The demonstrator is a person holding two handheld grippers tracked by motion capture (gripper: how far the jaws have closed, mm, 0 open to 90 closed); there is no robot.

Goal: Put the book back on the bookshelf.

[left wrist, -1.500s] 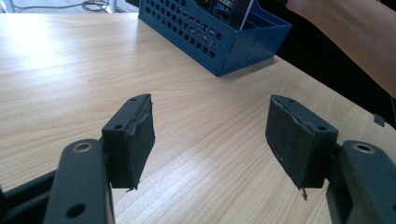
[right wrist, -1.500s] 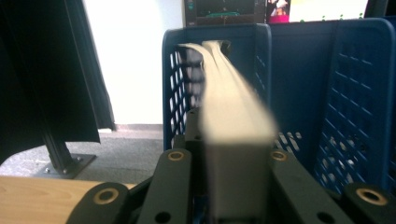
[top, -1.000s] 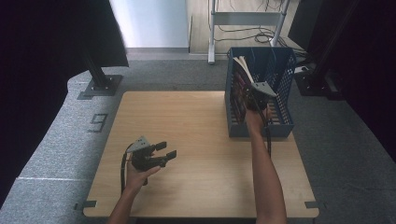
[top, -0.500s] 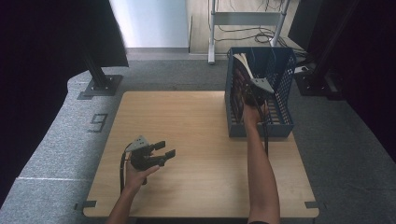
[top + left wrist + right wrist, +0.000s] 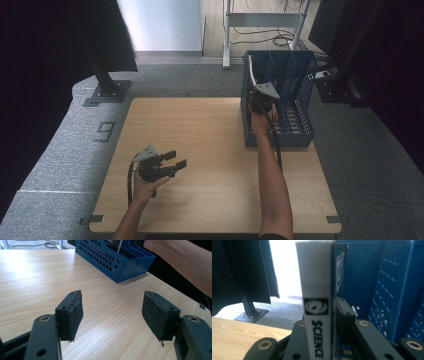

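My left gripper [image 5: 175, 159] hovers low over the near left part of the wooden table [image 5: 210, 130], held in my left hand [image 5: 145, 185]. Its two black jaws stand wide apart with nothing between them; through the gap, in the left gripper view, I see bare wood grain and, farther off, the blue file rack [image 5: 117, 260].

Moving right, my right forearm [image 5: 272, 175] stretches up the table to that blue file rack [image 5: 280, 100], which stands at the far right part of the tabletop. My right gripper [image 5: 262, 97] is at the rack's left compartment. It grips a thin book [image 5: 318, 297] that stands upright between its jaws, the white spine facing me with the word SCIENCE running down it under a small swirl mark. The jaws have just been easing open a little, yet the book sits between them with the pads close against its covers. The rack's blue perforated walls [image 5: 387, 290] rise just behind and to the right of the book.
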